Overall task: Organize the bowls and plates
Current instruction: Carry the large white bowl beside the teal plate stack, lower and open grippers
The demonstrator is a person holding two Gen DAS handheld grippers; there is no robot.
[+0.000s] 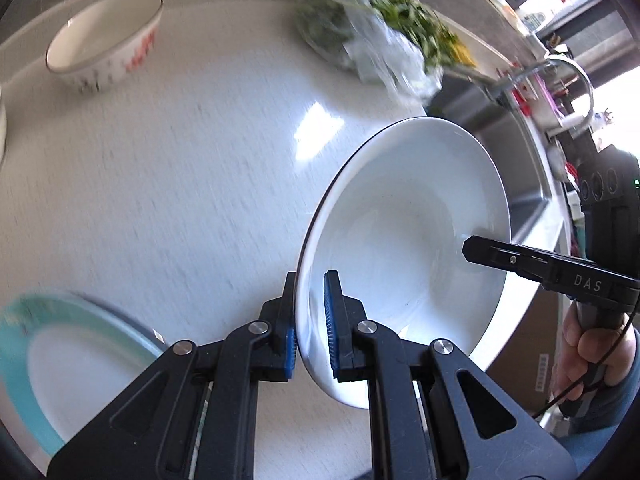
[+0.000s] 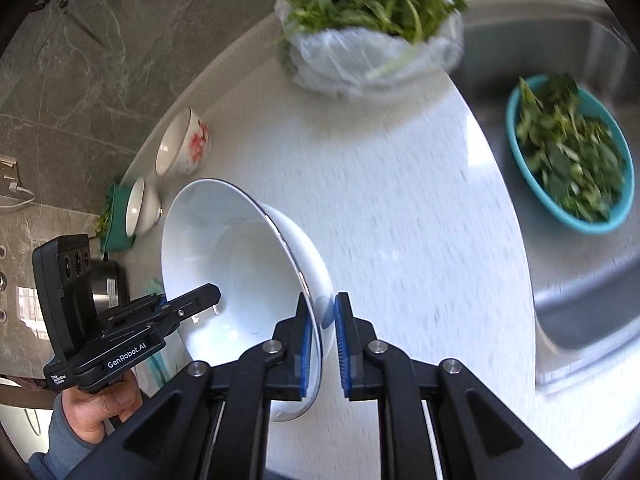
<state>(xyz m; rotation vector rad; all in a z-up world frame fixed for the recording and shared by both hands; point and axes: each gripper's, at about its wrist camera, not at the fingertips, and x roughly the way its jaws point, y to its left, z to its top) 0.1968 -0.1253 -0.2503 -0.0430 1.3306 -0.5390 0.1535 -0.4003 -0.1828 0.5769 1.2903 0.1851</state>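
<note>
A deep white plate [image 1: 404, 248] is held clear of the pale counter [image 1: 180, 184], tilted, gripped on opposite sides of its rim by two grippers. The left gripper [image 1: 311, 322] has its jaws nearly closed, its blue pads [image 1: 330, 328] pinching the near left edge of the rim. The right gripper [image 2: 321, 340] is likewise closed down on the rim, one pad inside and one outside the plate. Each is carried in a person's hand [image 2: 100, 408].

On the counter, near left, lies a white plate with a teal border [image 1: 60, 364]. At the far left stands a bowl with a red pattern [image 1: 106, 42]; a second, plainer bowl [image 2: 141, 208] sits beside it, next to a green container [image 2: 114, 220]. A plastic bag of leafy greens [image 2: 368, 24] rests at the far edge, just beside the steel sink [image 2: 580, 280]. Inside the sink sits a teal basin of greens [image 2: 570, 152].
</note>
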